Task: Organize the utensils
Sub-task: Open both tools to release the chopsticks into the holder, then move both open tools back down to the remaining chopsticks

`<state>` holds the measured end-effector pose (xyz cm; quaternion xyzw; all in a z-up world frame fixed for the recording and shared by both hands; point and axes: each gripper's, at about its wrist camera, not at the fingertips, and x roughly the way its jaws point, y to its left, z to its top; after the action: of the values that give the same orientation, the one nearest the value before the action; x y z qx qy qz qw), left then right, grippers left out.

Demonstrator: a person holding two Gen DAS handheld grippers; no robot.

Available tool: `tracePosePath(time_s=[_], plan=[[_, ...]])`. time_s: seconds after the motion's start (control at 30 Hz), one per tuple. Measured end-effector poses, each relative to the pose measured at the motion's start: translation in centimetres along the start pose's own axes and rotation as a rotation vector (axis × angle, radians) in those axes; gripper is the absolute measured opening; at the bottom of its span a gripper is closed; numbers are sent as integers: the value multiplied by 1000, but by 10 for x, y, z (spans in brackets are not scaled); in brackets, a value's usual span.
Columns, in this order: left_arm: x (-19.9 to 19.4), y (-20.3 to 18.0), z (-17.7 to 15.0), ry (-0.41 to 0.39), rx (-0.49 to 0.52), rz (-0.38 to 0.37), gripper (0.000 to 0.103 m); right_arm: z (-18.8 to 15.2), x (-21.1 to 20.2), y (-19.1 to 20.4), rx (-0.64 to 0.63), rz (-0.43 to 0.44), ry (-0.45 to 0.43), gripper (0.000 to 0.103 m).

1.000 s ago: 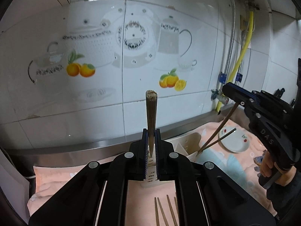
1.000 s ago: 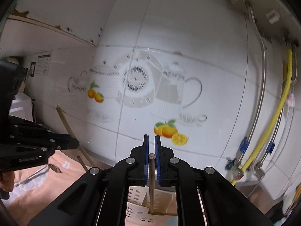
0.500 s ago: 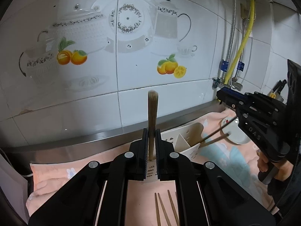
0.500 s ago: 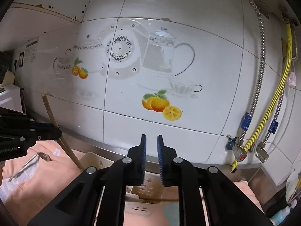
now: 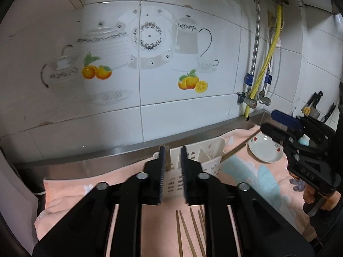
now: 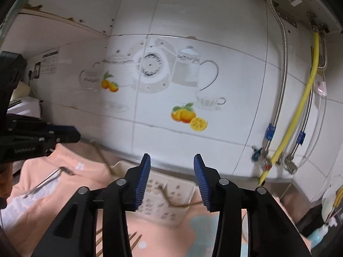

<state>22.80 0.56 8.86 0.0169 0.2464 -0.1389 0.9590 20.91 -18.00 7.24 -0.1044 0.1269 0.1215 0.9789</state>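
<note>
My left gripper point(image 5: 172, 157) hovers just over the white utensil holder point(image 5: 206, 150), and its jaws are opening. A brown chopstick point(image 5: 167, 159) stands low between them, close to the left pad and clear of the right one. Another chopstick point(image 5: 240, 144) leans out of the holder to the right, under my right gripper point(image 5: 278, 121). In the right wrist view my right gripper point(image 6: 171, 171) is above the holder point(image 6: 171, 197); its jaws are opening with nothing between them. A chopstick point(image 6: 100, 154) leans left from the holder, below the left gripper point(image 6: 64, 133).
Several loose chopsticks point(image 5: 188, 231) lie on the peach cloth point(image 5: 257, 182) near me. A metal utensil point(image 6: 47, 182) lies on the cloth at left. A small white plate point(image 5: 263, 150) sits at right, with knives point(image 5: 315, 100) behind it. The tiled wall and a yellow hose point(image 6: 300, 115) stand close behind.
Both grippers went from shut on a chopstick to parted jaws. The left's chopstick has sunk into the holder. The right's chopstick has left its jaws.
</note>
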Motion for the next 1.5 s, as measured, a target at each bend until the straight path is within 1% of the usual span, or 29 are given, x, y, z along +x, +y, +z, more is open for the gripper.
tracePosePath(time_s=[0.07, 0.23, 0.4, 0.53, 0.63, 0.77, 0.93, 0.97, 1.03, 1.1, 1.3, 1.5], plan=[[-10, 0, -9, 1, -2, 9, 18, -9, -11, 8, -4, 10, 15, 41], [-27, 6, -33, 17, -29, 15, 18, -41, -32, 28, 16, 61, 86, 41], [-38, 12, -65, 45, -49, 31, 18, -75, -39, 45, 26, 77, 165, 41], [-39, 13, -91, 84, -62, 27, 18, -103, -43, 55, 67, 94, 232, 41], [-38, 13, -110, 115, -67, 20, 18, -122, -45, 63, 77, 87, 272, 41], [-33, 12, -136, 166, -80, 14, 18, -153, -44, 75, 113, 113, 350, 40], [-25, 12, -166, 223, -99, 5, 18, -182, -41, 91, 145, 149, 434, 35], [-23, 12, -171, 232, -102, 6, 18, -187, -39, 95, 153, 164, 453, 32], [-21, 12, -180, 250, -105, 1, 18, -196, -35, 101, 169, 176, 483, 32], [-18, 11, -187, 266, -105, -4, 18, -203, -31, 104, 182, 186, 508, 28], [-7, 8, -209, 318, -101, -26, 18, -216, -21, 108, 252, 216, 568, 22], [1, 2, -224, 351, -90, -60, 18, -223, -13, 113, 272, 194, 597, 20]])
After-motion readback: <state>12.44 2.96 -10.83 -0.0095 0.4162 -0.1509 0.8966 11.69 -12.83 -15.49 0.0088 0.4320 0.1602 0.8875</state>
